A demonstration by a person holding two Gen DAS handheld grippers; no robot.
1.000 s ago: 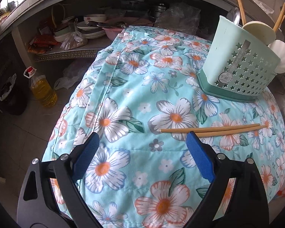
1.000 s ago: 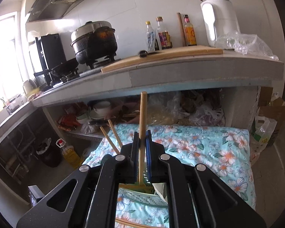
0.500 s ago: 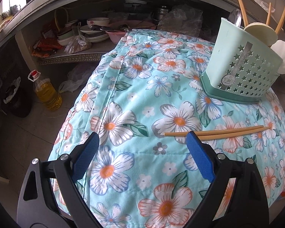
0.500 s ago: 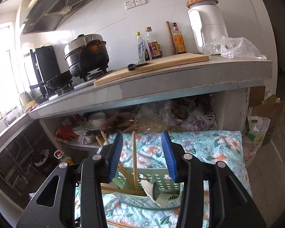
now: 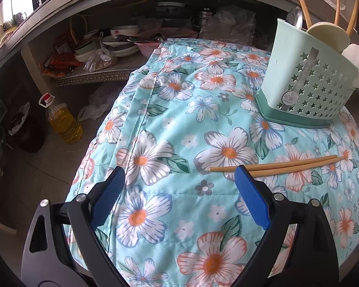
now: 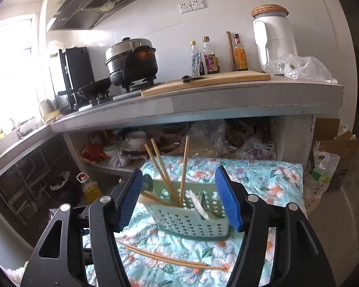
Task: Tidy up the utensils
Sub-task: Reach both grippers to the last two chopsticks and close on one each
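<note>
A mint green utensil basket with star holes stands on a floral cloth; it also shows in the right wrist view. Three chopsticks and pale spoons stand in it. Two wooden chopsticks lie side by side on the cloth in front of the basket, also in the right wrist view. My left gripper is open and empty, its right finger beside the lying chopsticks' tips. My right gripper is open and empty, raised above the basket.
A grey kitchen counter overhangs a shelf of bowls and bags. A bottle of yellow oil stands on the floor left of the cloth. Pots, bottles and a cutting board sit on the counter.
My right gripper opened and let go of a chopstick, which now stands in the basket, then drew up and back. My left gripper shifted slightly; the lying chopsticks have not moved.
</note>
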